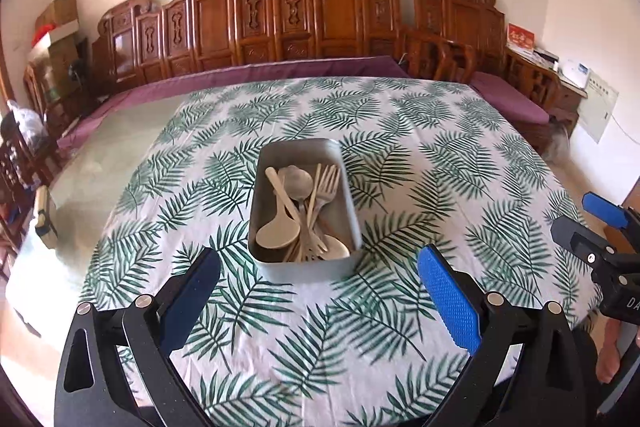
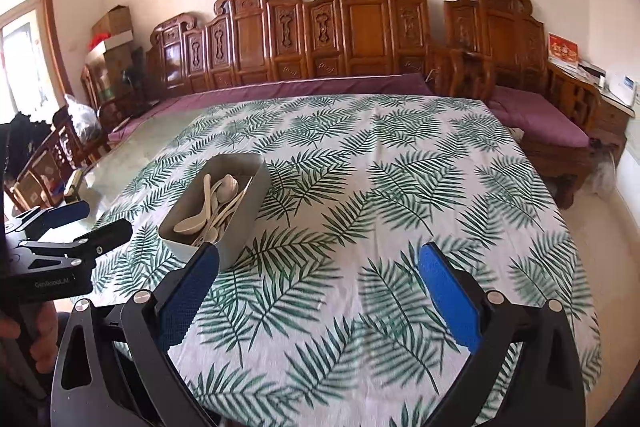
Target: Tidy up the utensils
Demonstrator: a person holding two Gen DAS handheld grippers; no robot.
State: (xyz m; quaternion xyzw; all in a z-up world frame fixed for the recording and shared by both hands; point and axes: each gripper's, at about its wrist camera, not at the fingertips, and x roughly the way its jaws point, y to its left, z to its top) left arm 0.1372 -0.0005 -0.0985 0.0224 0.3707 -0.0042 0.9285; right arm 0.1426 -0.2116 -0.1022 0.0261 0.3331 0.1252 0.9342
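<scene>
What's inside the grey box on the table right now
The grey box holds a loose pile of utensils: a cream rice paddle, a metal spoon, pale forks and another spoon. They overlap, so whatever lies beneath and the box's bottom are mostly hidden.

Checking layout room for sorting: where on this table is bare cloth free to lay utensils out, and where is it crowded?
Bare cloth surrounds the grey tray: a wide patch to its right up to the table edge, more behind it toward the purple bench cushion, and a strip in front near the open left gripper. Only the tray is crowded, with spoons and forks piled crosswise.
</scene>
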